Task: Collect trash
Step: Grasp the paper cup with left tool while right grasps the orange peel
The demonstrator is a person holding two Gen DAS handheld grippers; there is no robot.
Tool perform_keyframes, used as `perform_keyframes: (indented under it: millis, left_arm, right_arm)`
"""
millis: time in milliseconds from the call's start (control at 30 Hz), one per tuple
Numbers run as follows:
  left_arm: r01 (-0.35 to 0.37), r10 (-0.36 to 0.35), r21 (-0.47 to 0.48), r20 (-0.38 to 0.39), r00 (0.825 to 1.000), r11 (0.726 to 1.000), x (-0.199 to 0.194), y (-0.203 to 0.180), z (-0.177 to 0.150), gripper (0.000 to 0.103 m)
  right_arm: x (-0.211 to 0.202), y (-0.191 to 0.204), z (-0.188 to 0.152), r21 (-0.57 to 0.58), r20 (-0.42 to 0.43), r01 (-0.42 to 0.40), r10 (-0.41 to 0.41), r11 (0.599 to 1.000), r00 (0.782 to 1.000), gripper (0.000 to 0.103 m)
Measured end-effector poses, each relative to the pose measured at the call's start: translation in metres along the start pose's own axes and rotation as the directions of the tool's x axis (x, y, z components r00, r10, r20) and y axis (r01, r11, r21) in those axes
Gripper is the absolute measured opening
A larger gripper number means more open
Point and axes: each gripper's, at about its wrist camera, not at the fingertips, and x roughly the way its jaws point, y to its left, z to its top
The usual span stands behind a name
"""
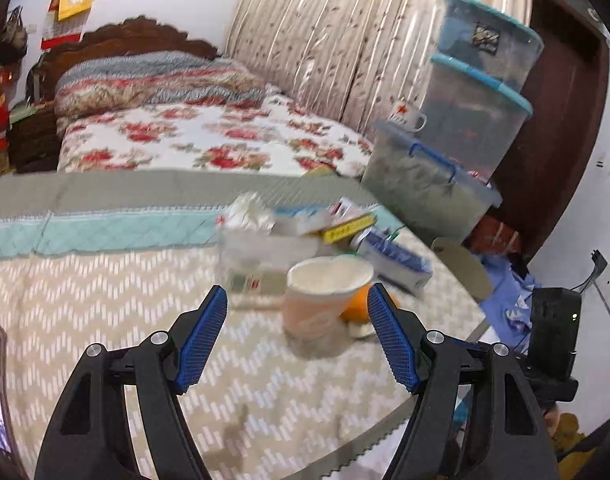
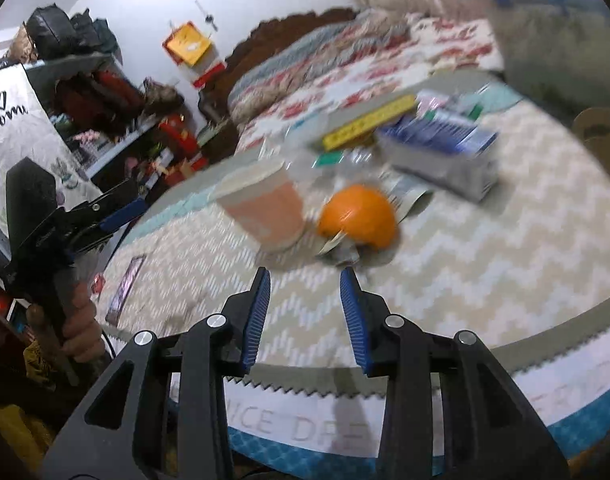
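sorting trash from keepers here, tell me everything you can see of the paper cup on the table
The paper cup is pale peach with a white inside and a rolled rim that looks slightly dented. It stands upright and open-topped on the zigzag tablecloth, looking empty from above. An orange sits close beside it; contact is unclear through the blur. No gripper touches it.

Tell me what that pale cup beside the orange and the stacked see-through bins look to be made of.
The cup looks like matte paper or thin card: pale rolled rim, dull peach wall, though blur leaves foam possible. The bins look like translucent plastic with a soft sheen: their contents show through cloudy walls, and the lids and handle are opaque blue.
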Motion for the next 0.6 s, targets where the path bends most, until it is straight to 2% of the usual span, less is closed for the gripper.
perform_keyframes:
  millis: [67,133,267,333,367,400,600]
  left_arm:
    - [0.025,-0.025,-0.009,-0.016,1.000,1.000,0.011,0.005,-0.001,0.072]
    - [0.040,-0.040,-0.008,-0.022,0.999,0.999,0.022,0.008,-0.001,0.079]
    - [0.085,-0.086,-0.015,-0.067,0.994,0.996,0.057,0.001,0.003,0.082]
    - [0.098,-0.099,-0.019,-0.086,0.991,0.995,0.074,-0.003,0.002,0.088]
    - [0.096,-0.098,-0.021,-0.091,0.991,0.995,0.081,-0.004,0.001,0.090]
    - [0.094,-0.096,-0.023,-0.094,0.991,0.995,0.088,-0.005,0.002,0.090]
    - [0.084,-0.083,0.000,-0.146,0.986,0.996,0.124,-0.019,-0.001,0.091]
  right_arm:
    - [0.008,0.006,0.000,-0.012,-0.019,0.015,-0.016,1.000,1.000,0.039]
    - [0.013,0.007,0.003,-0.012,-0.024,0.033,-0.033,0.999,0.999,0.041]
    - [0.019,-0.003,0.018,0.010,-0.021,0.063,-0.063,0.998,0.998,0.041]
    - [0.021,-0.012,0.027,0.022,-0.019,0.078,-0.077,0.997,0.997,0.050]
    - [0.023,-0.016,0.031,0.025,-0.015,0.089,-0.088,0.996,0.996,0.059]
    - [0.026,-0.019,0.036,0.023,-0.010,0.100,-0.100,0.995,0.995,0.061]
    - [0.054,-0.031,0.058,-0.009,-0.034,0.122,-0.122,0.992,0.992,0.061]
